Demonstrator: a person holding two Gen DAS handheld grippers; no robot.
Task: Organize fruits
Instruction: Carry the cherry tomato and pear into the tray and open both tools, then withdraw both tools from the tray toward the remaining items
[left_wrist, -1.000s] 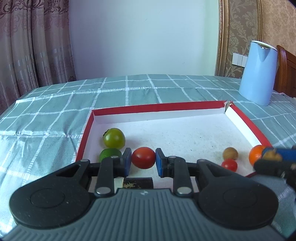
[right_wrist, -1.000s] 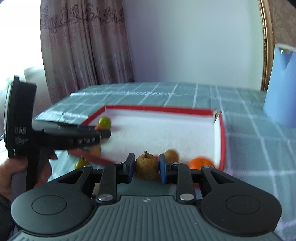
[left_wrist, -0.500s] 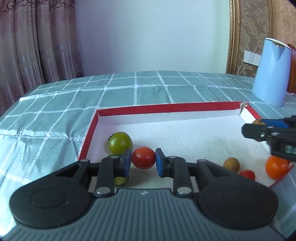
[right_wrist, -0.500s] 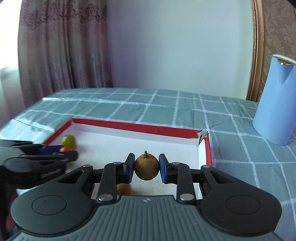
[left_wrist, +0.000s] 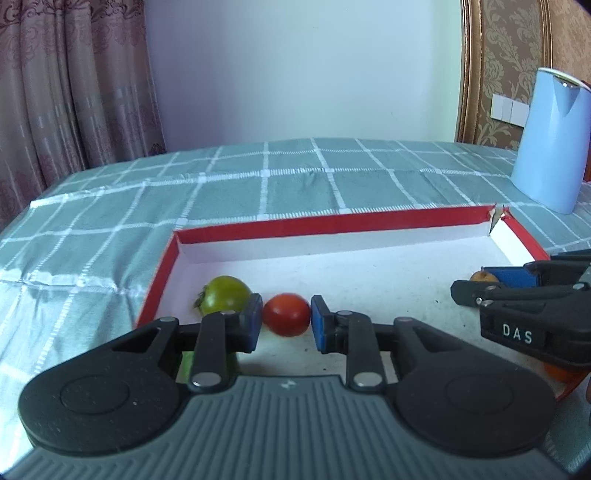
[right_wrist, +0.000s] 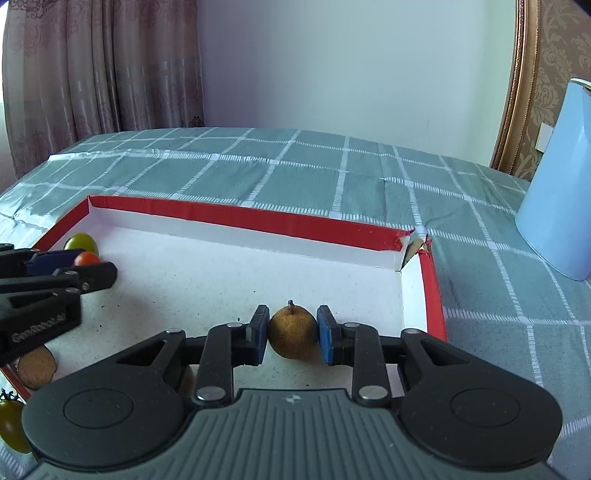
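Left wrist view shows a table under a green checked cloth (left_wrist: 295, 177), and on it a shallow tray (left_wrist: 332, 221) with a red rim and white floor, the landmark for everything else. Just beyond the tray's far right corner stands a pale blue jug (left_wrist: 550, 140).

Inside the tray, near its left wall, the left gripper (left_wrist: 287, 320) has its blue pads closed narrow on a red tomato (left_wrist: 287, 314), held close over the floor. A green tomato (left_wrist: 225, 298) lies just beside it, between the gripper and the left wall.

Toward the tray's right wall, the right gripper (right_wrist: 291, 334) is closed narrow on a brown round fruit (right_wrist: 292, 332) with a short stem, also low over the floor. An orange (left_wrist: 561, 373) peeks out at the tray's near right edge. Outside the near left corner lies a small green tomato (right_wrist: 11, 424).

Both fruits look ready to set down. To do it well, lower each until it rests on the tray floor, then ease the pads apart slowly so nothing rolls; the red tomato needs care not to nudge its green neighbour.
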